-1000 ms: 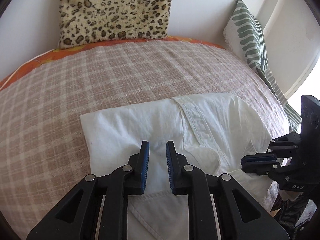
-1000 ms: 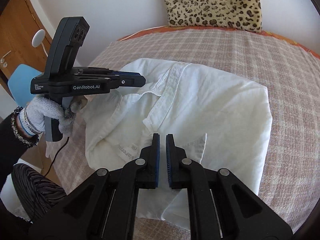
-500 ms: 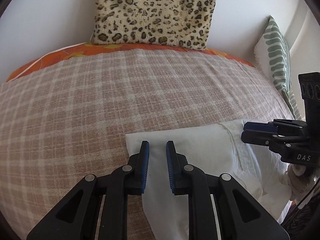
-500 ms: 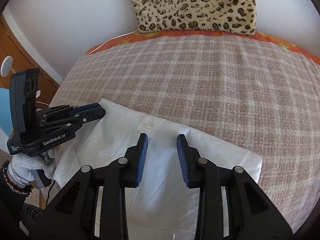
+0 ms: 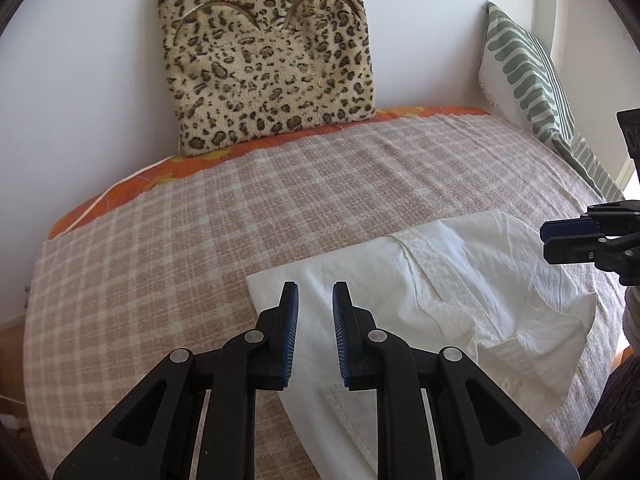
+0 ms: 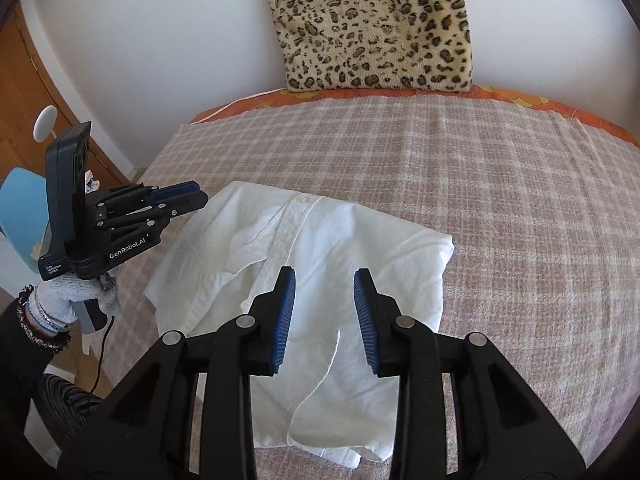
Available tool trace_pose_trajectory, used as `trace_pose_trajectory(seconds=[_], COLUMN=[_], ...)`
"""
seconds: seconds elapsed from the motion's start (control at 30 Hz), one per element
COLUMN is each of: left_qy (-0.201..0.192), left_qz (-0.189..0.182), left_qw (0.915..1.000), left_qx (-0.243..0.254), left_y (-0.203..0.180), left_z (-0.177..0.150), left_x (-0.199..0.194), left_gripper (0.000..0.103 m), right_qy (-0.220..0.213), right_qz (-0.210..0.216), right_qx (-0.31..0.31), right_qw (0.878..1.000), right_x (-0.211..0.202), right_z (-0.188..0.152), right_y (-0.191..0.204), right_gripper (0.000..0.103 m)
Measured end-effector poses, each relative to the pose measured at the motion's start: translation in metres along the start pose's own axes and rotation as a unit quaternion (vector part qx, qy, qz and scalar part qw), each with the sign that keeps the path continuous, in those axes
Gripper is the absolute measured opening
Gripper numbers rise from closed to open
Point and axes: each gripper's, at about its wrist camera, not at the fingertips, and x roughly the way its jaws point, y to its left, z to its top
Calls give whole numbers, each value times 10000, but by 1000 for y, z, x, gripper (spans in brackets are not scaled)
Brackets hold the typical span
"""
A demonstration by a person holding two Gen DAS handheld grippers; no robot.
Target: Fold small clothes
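Observation:
A white button-up shirt (image 5: 460, 280) lies folded on the checked blanket, its placket running down the middle (image 6: 340, 240). My left gripper (image 5: 315, 286) hovers over the shirt's left corner, open by a narrow gap with nothing between the blue pads. In the right wrist view a gloved hand (image 6: 68, 292) holds the left gripper (image 6: 200, 200) just left of the shirt. My right gripper (image 6: 325, 272) hangs above the shirt's near half, open and empty. The right gripper (image 5: 546, 240) also shows at the right edge of the left wrist view, beyond the shirt.
A checked blanket (image 5: 200, 220) covers the bed. A leopard cushion (image 5: 264, 60) leans on the back wall and a green striped pillow (image 5: 524, 68) stands at the right. Left of the bed are a wooden door with a white knob (image 6: 44, 124) and a blue chair (image 6: 20, 216).
The right jaws went from shut to open. Both grippers came up off the shirt, which now lies in a more compact fold with the placket on top.

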Motion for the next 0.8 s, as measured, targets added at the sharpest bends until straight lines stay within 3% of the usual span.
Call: trace_pose_trajectory(seconds=[0.2,0.27,0.43,0.5,0.53,0.63,0.67,0.73,0.8], left_qy=[-55,-32,105,197,229,225,181,142,221], left_qz=[-233,-488,-1123,-1191,-1168,-1222,-1194,-1134,-1134], left_qw=[9997,9988,9936,9925,9925,9921,9927,9930,9900], left_qx=[74,-47,8,214,291,161,37,-307,-811], left_y=[-16,-21,-53,-67,-72,-64,-56,-32,-5], left_z=[0,-1,-11,-14,-15,-17,-18,-18,-21], left_x=[-15,-18,-26,-24,-23,-29,-32,-36,-34], left_gripper=[16,16,17,17,17,25,30,53,58], right_qy=[58,300,439,853,964,520,327,-74,-379], right_qz=[-72,85,230,754,755,480,659,814,670], right_qx=[122,164,-123,-151,-200,-441,-278,184,662], right_qw=[9999,9994,9987,9934,9923,9965,9969,9965,9948], right_x=[-15,-7,-2,6,6,-20,-32,-50,-59], right_z=[-35,-56,-114,-124,-127,-125,-121,-111,-99], right_y=[0,7,41,47,49,44,34,9,-20], right_gripper=[32,32,36,37,36,36,39,50,58])
